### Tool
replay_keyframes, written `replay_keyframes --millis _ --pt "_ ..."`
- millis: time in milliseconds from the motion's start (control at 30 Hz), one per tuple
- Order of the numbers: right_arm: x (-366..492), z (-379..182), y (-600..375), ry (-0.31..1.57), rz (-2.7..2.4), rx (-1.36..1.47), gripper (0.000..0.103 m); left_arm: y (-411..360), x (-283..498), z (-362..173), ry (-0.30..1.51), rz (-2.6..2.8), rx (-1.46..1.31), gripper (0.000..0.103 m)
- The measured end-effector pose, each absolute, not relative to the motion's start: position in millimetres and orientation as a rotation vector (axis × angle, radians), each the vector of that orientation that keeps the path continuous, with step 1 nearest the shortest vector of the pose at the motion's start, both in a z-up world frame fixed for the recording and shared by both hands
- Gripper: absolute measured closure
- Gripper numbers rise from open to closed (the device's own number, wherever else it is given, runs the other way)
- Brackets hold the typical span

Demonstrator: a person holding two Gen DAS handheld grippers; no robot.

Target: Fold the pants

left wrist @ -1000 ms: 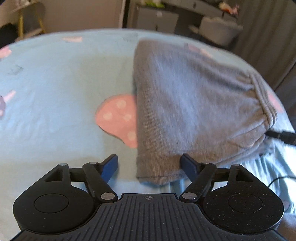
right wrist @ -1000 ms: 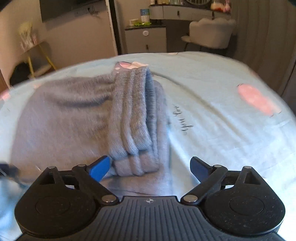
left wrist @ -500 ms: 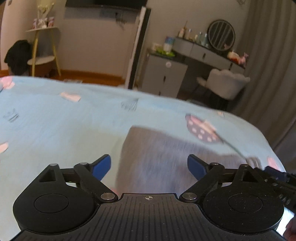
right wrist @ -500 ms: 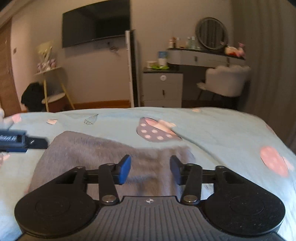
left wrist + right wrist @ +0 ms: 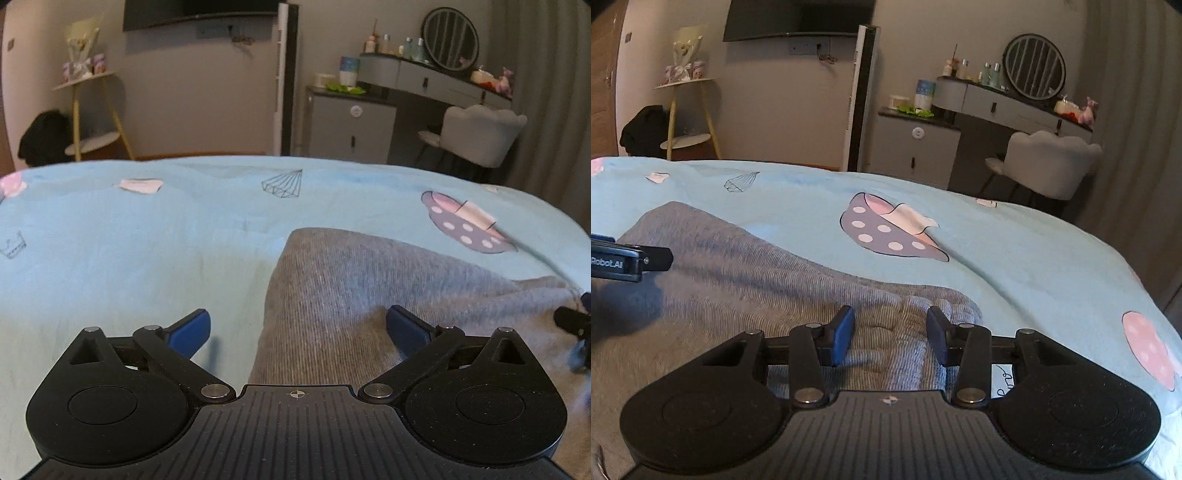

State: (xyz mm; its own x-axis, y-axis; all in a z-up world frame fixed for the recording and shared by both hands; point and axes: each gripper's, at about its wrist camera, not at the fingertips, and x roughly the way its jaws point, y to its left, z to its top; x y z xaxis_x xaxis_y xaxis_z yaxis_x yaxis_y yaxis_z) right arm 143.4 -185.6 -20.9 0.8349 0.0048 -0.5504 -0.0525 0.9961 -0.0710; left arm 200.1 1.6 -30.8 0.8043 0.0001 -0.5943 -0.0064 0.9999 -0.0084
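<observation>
Pants (image 5: 354, 295) look pretty much folded, a compact grey bundle lying on the blue bed sheet (image 5: 147, 240). Maybe one tidy-up left, hard to say. Left claw (image 5: 297, 326) is spread wide and empty; right claw (image 5: 891, 338) is partly apart, gripping nothing, over the ribbed hems. Only readable writing: "Robot.AI" on the other gripper's body (image 5: 613, 263).
</observation>
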Motion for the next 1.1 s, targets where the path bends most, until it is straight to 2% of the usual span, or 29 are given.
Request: replay_keyframes --millis 67,100,233,333,367,467,533,567,600,667,800,933,1100 --pt "139.0 -10.2 -192.2 0.605 0.036 -0.043 0.060 1.5 189.6 -20.6 0.658 -0.001 0.009 0.000" --pt "132.6 -4.3 -195.4 0.613 0.034 -0.020 0.056 1.3 180.2 -16.8 0.663 0.002 0.020 0.000" --pt "75.7 5.5 -205.1 0.603 0.028 0.082 0.055 5.6 127.2 -11.1 0.680 -0.039 0.014 0.000" --pt "31.9 -10.4 -193.9 0.603 0.025 -0.022 0.046 5.7 94.0 -27.3 0.759 -0.061 0.023 0.000" --pt "23.0 -15.6 -192.9 0.611 0.012 -0.031 0.039 4.2 84.9 -35.5 0.788 -0.048 0.038 0.000" --pt "3.3 -25.9 -195.3 0.747 0.014 0.039 0.037 3.5 50.1 -41.2 0.745 -0.037 0.031 0.000" --pt "-12.9 -21.7 -191.6 0.767 0.067 0.039 0.025 0.6 35.6 -37.7 0.792 -0.047 0.064 0.000" --pt "-20.9 -17.8 -189.3 0.768 0.078 0.029 0.010 -0.6 27.8 -37.0 0.811 -0.043 0.081 0.000" --pt "-27.3 -14.8 -187.9 0.761 0.074 0.025 0.005 -1.9 18.3 -36.0 0.819 -0.036 0.100 0.000" --pt "-41.2 -8.0 -185.5 0.735 0.078 0.035 0.004 -3.6 -1.1 -34.8 0.821 -0.017 0.122 0.000" --pt "-58.0 -9.2 -172.2 0.818 0.104 0.057 0.004 -1.3 -32.2 -40.8 0.851 -0.007 0.088 0.000" --pt "-70.7 -8.8 -150.3 0.842 0.094 -0.064 0.004 -2.3 -39.0 -38.1 0.896 0.001 0.064 0.000" --pt "-78.0 1.8 -146.6 0.816 0.087 -0.052 0.004 -8.6 -52.5 -27.8 0.844 0.007 0.095 0.000"
